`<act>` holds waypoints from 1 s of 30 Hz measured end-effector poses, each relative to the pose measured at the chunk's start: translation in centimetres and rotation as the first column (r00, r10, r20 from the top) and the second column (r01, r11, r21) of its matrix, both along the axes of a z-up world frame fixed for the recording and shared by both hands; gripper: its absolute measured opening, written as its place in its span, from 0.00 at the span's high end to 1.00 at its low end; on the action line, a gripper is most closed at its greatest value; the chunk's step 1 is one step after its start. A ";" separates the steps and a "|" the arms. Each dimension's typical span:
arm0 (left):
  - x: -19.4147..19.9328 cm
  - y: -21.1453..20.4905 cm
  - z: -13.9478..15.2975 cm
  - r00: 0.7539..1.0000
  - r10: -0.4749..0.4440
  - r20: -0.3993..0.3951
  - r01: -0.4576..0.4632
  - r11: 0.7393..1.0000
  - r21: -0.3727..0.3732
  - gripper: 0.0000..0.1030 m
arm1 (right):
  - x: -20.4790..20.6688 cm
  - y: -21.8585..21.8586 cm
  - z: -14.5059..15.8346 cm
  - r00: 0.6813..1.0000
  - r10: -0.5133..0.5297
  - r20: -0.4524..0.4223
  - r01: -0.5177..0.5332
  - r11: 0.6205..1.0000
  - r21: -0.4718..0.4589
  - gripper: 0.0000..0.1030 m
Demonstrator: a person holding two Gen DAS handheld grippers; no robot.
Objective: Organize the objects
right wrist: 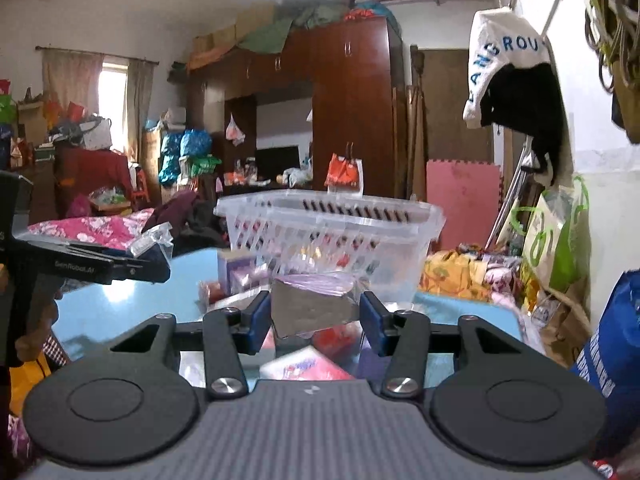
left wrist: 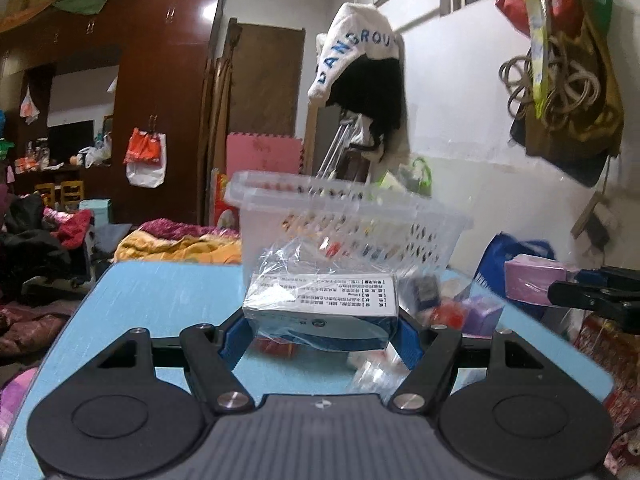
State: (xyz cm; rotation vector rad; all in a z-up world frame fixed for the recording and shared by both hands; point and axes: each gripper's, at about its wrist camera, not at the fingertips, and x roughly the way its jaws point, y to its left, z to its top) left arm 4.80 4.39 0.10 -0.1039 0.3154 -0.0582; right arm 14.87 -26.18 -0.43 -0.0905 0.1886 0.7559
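Left wrist view: we are holding the left gripper (left wrist: 320, 330) roughly half open, its blue pads pressing both ends of a white printed carton wrapped in crinkled clear plastic (left wrist: 320, 300), carried clear of the pale blue tabletop (left wrist: 160, 312). We judge it is being held level and aimed at the translucent slotted plastic basket (left wrist: 344, 216) standing just beyond, the likely place for sorted items. Loose small packets (left wrist: 468, 308) are lying on the tabletop to the right, and the right gripper (left wrist: 592, 292) is showing at the edge with a pink box (left wrist: 534, 280). Right wrist view: we are keeping the right gripper (right wrist: 316, 316) fairly narrow, its pads closing on a pink-topped box with a grey underside (right wrist: 312, 304), tilted slightly and raised above a red-and-white packet (right wrist: 304, 364) below. The basket (right wrist: 332, 232) is standing ahead, near but apart. The left gripper (right wrist: 132, 264) is entering from the left, clear wrapping (right wrist: 154, 238) sticking up from it.
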 end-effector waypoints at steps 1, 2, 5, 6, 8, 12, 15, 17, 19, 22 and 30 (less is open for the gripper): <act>0.4 0.0 0.8 1.000 -0.007 0.011 0.007 1.000 -0.006 0.27 | 0.1 0.1 0.6 1.000 -0.001 0.012 0.001 1.000 0.003 0.50; 0.8 0.0 1.5 1.000 -0.014 0.021 0.014 1.000 -0.012 0.27 | 0.2 0.2 1.1 1.000 0.001 0.021 -0.001 1.000 0.006 0.50; 3.5 -0.6 4.3 0.999 -0.009 0.042 0.009 1.000 0.006 0.27 | 1.4 0.9 3.3 0.999 0.000 0.047 0.000 1.000 0.004 0.50; 4.7 -0.5 5.2 0.999 -0.006 0.037 0.006 1.000 0.001 0.27 | 2.0 1.3 4.0 0.998 -0.003 0.055 0.003 1.000 -0.001 0.50; 7.3 -0.3 6.8 1.000 0.008 0.024 -0.008 1.000 -0.024 0.27 | 3.4 2.5 5.5 0.998 0.000 0.069 0.002 1.000 -0.020 0.50; 12.9 -0.6 8.6 0.999 0.023 -0.031 -0.024 0.998 -0.050 0.27 | 7.1 5.2 7.6 0.998 -0.004 0.068 0.007 0.999 -0.052 0.50; 16.1 -0.8 8.3 0.995 0.029 -0.090 -0.034 0.998 -0.055 0.27 | 9.8 7.5 7.5 0.999 0.003 0.045 0.001 0.995 -0.101 0.50; 17.1 -0.8 7.9 0.995 0.037 -0.091 -0.041 0.998 -0.043 0.21 | 10.5 8.7 6.9 0.997 0.000 0.077 0.012 0.989 -0.150 0.49; 17.7 -0.4 7.2 0.990 0.050 -0.129 -0.058 0.997 -0.060 0.10 | 10.8 9.2 6.3 0.996 -0.025 0.091 0.042 0.981 -0.189 0.41; 16.1 -0.2 7.1 0.994 0.035 -0.108 -0.040 0.998 -0.050 0.06 | 9.6 7.9 6.0 0.991 -0.050 0.126 0.070 0.984 -0.163 0.05; 6.5 -0.5 4.6 0.999 -0.013 0.033 0.013 1.000 0.012 0.00 | 5.1 2.0 3.5 0.994 -0.092 0.065 0.101 0.984 -0.147 0.00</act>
